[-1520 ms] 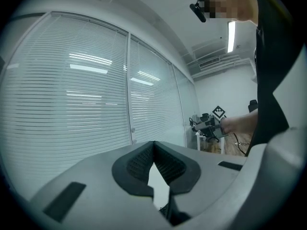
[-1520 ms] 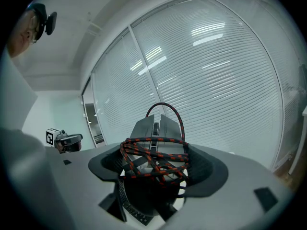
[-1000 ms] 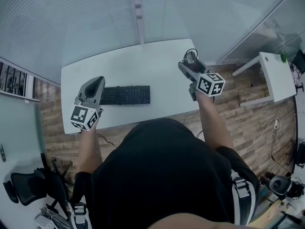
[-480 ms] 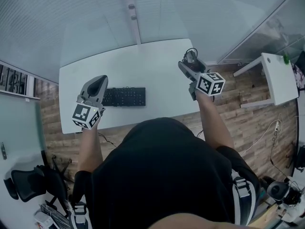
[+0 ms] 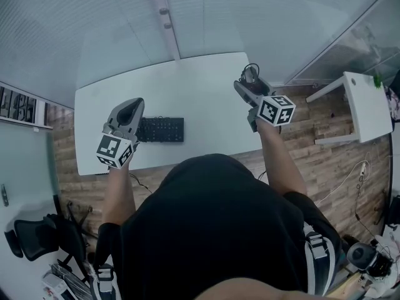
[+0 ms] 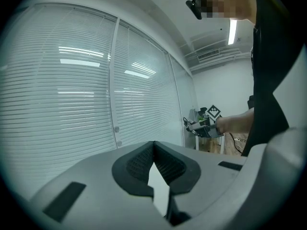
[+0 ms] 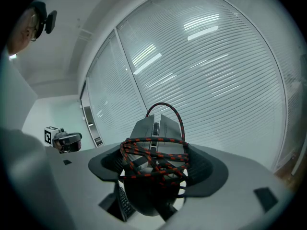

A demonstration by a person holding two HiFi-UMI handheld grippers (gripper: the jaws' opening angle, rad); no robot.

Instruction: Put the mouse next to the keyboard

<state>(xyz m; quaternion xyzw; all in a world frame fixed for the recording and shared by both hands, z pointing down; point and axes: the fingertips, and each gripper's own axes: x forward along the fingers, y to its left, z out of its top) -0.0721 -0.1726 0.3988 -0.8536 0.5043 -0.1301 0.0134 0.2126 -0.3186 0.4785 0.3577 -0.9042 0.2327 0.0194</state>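
Note:
A black keyboard (image 5: 161, 130) lies near the front left of the white desk (image 5: 200, 99); a strip of it also shows under the mouse (image 7: 123, 202). My right gripper (image 5: 249, 80) (image 7: 156, 169) is shut on a grey mouse (image 7: 153, 131) wrapped in a red-and-black braided cable (image 7: 158, 159), held above the desk's right end. My left gripper (image 5: 129, 110) (image 6: 153, 145) hovers over the keyboard's left end, shut with nothing between its jaws. Each gripper shows small in the other's view: the right gripper (image 6: 201, 127), the left gripper (image 7: 67, 141).
Window blinds (image 5: 187, 11) run behind the desk. A small white side table (image 5: 365, 102) stands on the wooden floor to the right. A black office chair (image 5: 34, 239) sits at the lower left. Cables lie on the floor (image 5: 350, 174).
The head view has drifted, so the desk and keyboard sit further left. My left gripper has edged right over the keyboard's left end. The right gripper with the mouse has stayed put.

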